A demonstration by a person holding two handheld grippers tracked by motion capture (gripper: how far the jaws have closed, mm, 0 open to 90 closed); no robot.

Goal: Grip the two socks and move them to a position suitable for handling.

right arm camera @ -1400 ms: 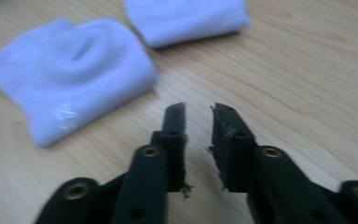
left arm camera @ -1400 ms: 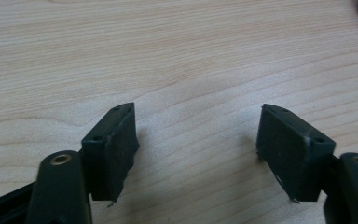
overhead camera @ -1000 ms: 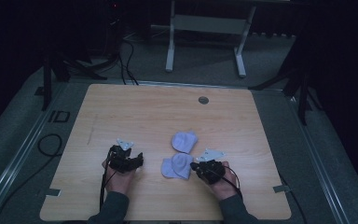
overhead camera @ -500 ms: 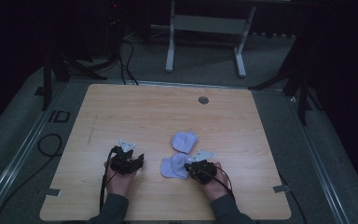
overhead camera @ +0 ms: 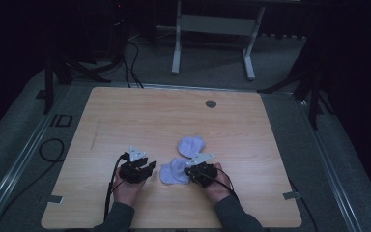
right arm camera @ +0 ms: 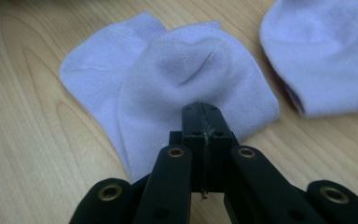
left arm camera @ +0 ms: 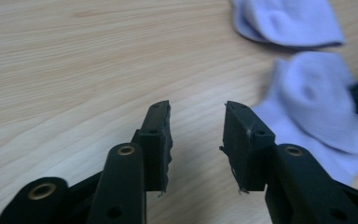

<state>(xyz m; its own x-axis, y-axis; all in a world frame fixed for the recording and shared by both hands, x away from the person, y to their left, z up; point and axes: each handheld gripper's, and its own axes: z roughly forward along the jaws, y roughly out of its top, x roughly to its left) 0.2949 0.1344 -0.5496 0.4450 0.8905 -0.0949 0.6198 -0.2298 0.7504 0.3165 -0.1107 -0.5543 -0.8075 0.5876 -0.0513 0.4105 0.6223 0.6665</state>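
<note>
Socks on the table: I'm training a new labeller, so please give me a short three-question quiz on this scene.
1. How many socks lie on the table?
2. True or false: the left gripper holds a sock.
3. Whose jaws are shut? A: left gripper. B: right gripper.
Key: 1. Two, the near sock and the far sock. 2. False: its jaws have just been closing but stand apart over bare wood. 3. B.
</note>
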